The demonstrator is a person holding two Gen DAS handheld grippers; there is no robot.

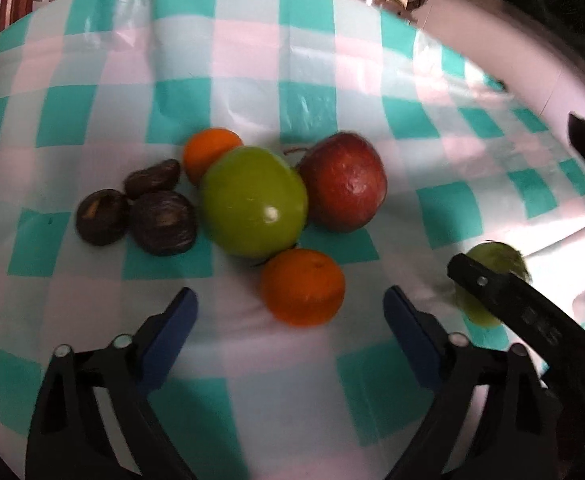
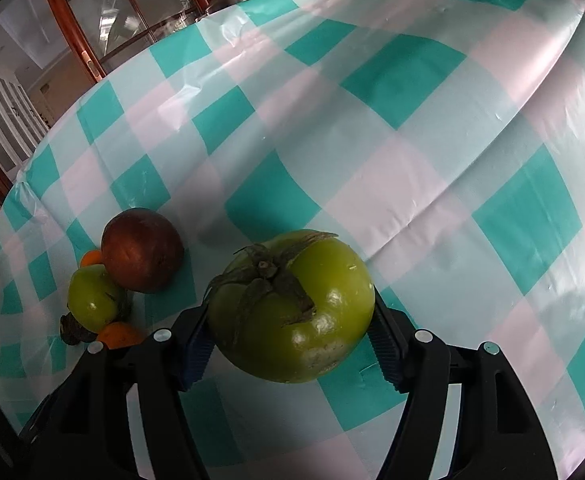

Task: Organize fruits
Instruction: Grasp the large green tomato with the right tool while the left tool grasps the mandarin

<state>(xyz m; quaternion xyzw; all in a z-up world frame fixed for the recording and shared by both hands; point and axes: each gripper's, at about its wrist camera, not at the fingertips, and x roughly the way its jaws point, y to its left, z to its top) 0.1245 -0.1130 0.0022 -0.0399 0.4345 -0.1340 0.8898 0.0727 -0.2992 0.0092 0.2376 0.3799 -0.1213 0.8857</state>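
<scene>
At six o'clock in the right wrist view, the right gripper (image 2: 290,336) clamps a green tomato (image 2: 292,308) across its flanks, probably smooth, firm and bruisable, while the left gripper (image 1: 290,312) stands open beside an orange (image 1: 302,287).

The counter (image 1: 312,60) wears a glossy checked cloth of teal, pale mint and pinkish white squares. At the centre of the left wrist view sit a bright green fruit (image 1: 253,201), a dark red apple (image 1: 342,182) with faint speckles, two oranges (image 1: 302,287) (image 1: 208,153) and three wrinkled brown-black fruits (image 1: 162,223). The left tongs (image 1: 290,316) are black with blue pads. In the right wrist view's lower middle, a yellow-green tomato-like fruit (image 2: 312,320) carries a dull olive calyx and a pale scuffed patch, between the right tongs (image 2: 290,342), black with blue ribbed pads. Reddish-brown wood frames the upper left.
</scene>
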